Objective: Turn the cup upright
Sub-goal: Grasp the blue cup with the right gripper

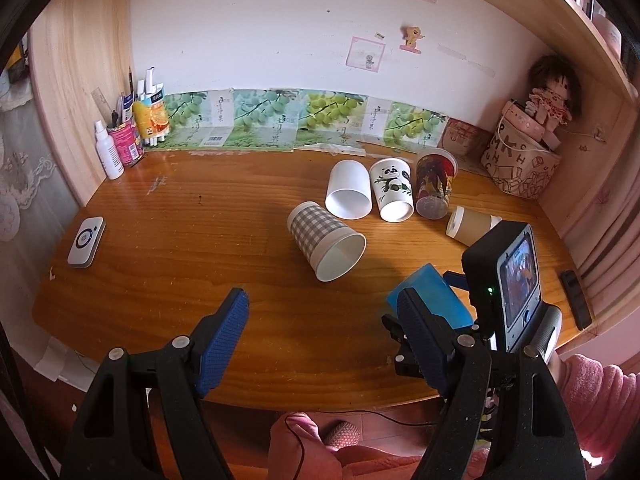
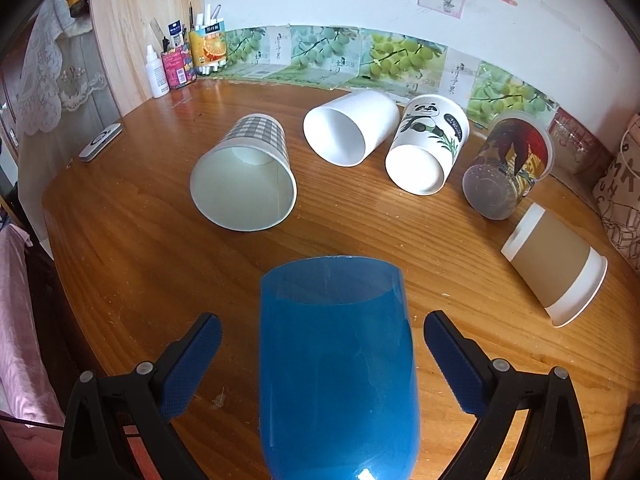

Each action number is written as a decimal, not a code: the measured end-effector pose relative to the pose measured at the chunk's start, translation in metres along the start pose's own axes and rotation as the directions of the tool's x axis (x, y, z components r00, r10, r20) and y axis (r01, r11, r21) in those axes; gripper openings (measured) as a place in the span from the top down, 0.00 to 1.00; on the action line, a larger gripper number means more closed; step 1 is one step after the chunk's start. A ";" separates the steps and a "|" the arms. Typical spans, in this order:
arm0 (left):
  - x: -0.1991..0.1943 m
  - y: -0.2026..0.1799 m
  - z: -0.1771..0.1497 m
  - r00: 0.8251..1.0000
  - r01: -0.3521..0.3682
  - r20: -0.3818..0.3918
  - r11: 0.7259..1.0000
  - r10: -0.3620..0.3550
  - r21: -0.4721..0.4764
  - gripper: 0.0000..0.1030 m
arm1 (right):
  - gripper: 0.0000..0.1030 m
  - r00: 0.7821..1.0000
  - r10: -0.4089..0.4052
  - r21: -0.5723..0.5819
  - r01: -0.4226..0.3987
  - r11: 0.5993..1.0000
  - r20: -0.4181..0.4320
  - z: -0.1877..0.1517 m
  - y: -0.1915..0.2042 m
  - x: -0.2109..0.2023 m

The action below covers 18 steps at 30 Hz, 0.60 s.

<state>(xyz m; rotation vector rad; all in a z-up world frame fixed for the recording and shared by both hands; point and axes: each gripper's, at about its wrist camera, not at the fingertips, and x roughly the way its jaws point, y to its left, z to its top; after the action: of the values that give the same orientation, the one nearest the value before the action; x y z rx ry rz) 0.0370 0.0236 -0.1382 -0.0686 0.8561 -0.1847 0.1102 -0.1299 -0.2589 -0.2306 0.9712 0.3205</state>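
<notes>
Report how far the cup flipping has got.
Done: nothing; none of the cups in view stands upright. In hand: the right gripper is open around the blue cup, not yet clamped; it looks to be lying too. Left: the checked, white, panda, printed and brown cups lie on their sides.

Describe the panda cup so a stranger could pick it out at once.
On the wooden desk, look at the row of cups lying on their sides near the back wall with the grape pictures. The panda cup is second from the left in that row, between a plain white cup and a clear plastic cup with a colourful print. Only it has a black-and-white panda.
</notes>
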 end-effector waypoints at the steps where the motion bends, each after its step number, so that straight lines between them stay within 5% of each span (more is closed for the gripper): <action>1: -0.001 0.000 -0.001 1.000 -0.006 0.000 1.000 0.006 -0.004 0.23 | 0.07 1.000 0.000 -0.005 0.000 1.000 -0.008 0.001 0.000 0.001; 10: 0.003 -0.002 -0.004 0.999 -0.023 -0.028 1.000 0.023 0.008 0.23 | 0.28 1.000 -0.011 -0.095 0.009 0.995 -0.021 0.009 0.009 0.006; 18: 0.008 -0.009 -0.003 0.999 -0.010 -0.052 0.999 0.012 0.038 0.23 | 0.28 1.000 -0.016 -0.069 0.017 0.998 0.003 0.017 0.005 0.002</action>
<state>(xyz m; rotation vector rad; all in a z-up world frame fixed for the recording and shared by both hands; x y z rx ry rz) 0.0386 0.0135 -0.1455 -0.0242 0.9042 -0.1930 0.1223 -0.1196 -0.2514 -0.3005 0.9561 0.3391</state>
